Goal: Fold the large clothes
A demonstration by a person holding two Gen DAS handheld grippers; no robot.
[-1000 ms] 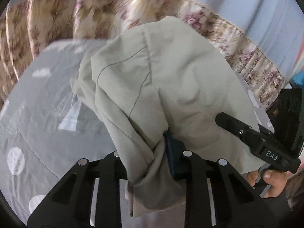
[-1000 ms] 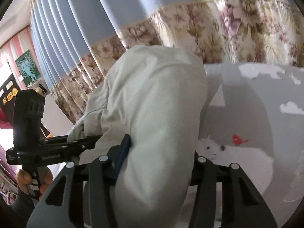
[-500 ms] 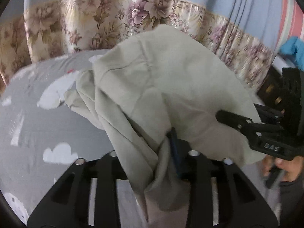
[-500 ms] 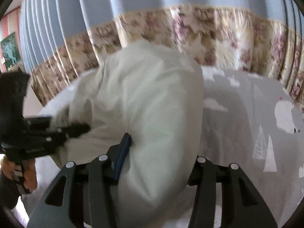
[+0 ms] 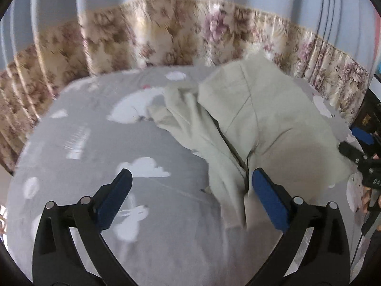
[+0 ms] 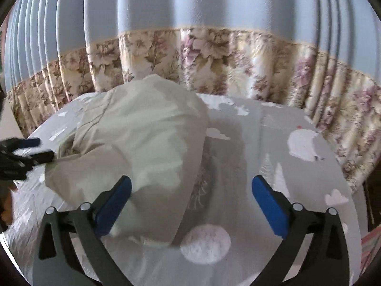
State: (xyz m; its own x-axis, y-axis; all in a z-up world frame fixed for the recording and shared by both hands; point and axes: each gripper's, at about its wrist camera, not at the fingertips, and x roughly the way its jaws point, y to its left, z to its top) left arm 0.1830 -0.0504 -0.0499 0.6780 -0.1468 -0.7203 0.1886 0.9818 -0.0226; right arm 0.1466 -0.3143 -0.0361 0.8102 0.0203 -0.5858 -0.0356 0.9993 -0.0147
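A pale green-beige garment (image 5: 257, 124) lies bunched in a heap on the grey bed sheet (image 5: 95, 143). In the left wrist view it fills the right half, and its near edge rests against my right fingertip. My left gripper (image 5: 190, 190) is open and holds nothing. In the right wrist view the garment (image 6: 133, 143) is a rounded mound at left centre, its near edge by my left fingertip. My right gripper (image 6: 190, 193) is open and empty. The left gripper also shows in the right wrist view (image 6: 31, 150), open at the garment's left edge.
The grey sheet (image 6: 273, 155) has white clouds, bears and dots. A blue curtain with a floral border (image 6: 214, 54) hangs close behind the bed. Dark furniture (image 5: 371, 109) stands at the bed's right side.
Both grippers have opened and let go of the garment, which has dropped onto the sheet in a heap. Both grippers have pulled back a little from it.
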